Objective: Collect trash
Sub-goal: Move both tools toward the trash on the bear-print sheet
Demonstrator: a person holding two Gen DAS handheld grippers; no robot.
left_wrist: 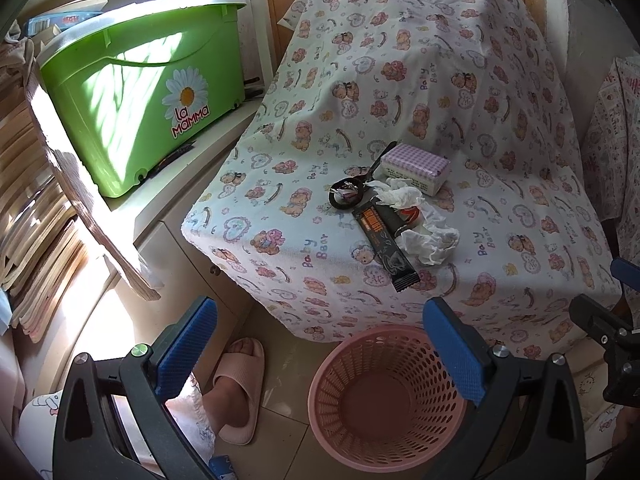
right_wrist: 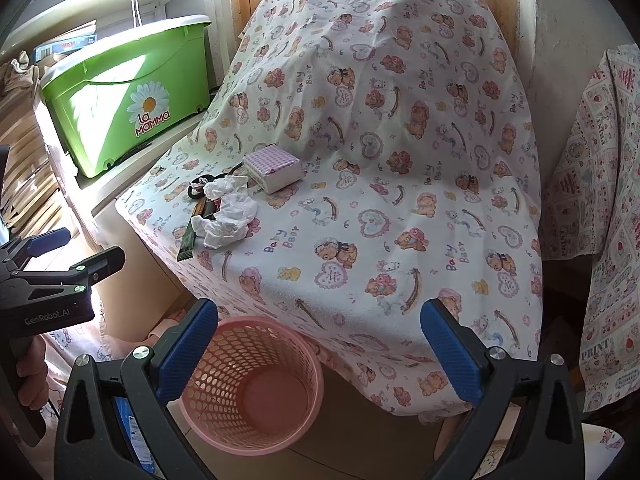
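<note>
Holding both claws wide open and empty, I have my left claw and right claw above the pink basket on the floor, beside the cloth-covered bench. On the bench lie the crumpled white tissues, touching a dark snack wrapper whose end nears the front edge. Just behind them sits a checked purple box, with a black ring-shaped item at its left. A green bucket stands on the shelf to the left.
</note>
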